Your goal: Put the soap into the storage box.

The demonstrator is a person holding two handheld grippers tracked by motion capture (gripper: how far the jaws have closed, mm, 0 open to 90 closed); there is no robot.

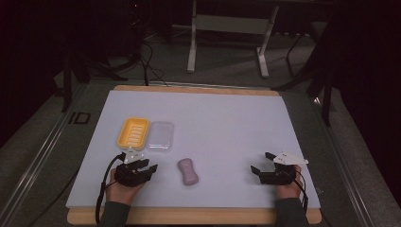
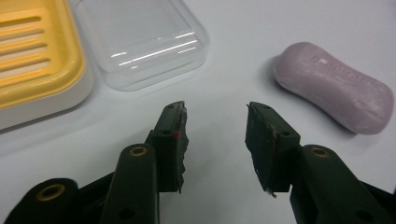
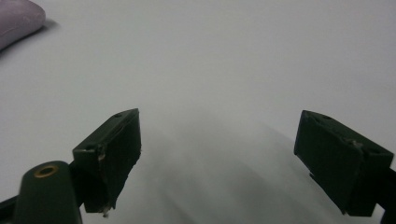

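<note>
**Both grippers empty, soap bar sitting loose in the lower middle**

So in the high view the pinkish-purple soap bar (image 1: 188,171) lies flat on the white table sheet (image 1: 227,123), lower middle of the frame, a bit left of centre. Nothing is touching it.

The left gripper (image 1: 152,168) is at the lower left, just beside the soap but clearly apart from it, with a hand (image 1: 124,189) behind it coming up from the bottom edge. In the left gripper view its jaws are partly spread with only bare table between them, so released, gripping nothing. In that view the soap sits at the right of the frame, off to the side of the jaws rather than between them.

The right gripper (image 1: 261,161) is at the lower right, well apart from the soap. Its jaws stand wide apart over bare sheet in the right gripper view, holding nothing; a corner of the soap pokes in at the upper left there.

Up from the left gripper, centre left of the high view, there's a yellow soap dish (image 1: 133,133) with a clear plastic lid (image 1: 161,135) lying right next to it on its right side, the two just about touching.
</note>
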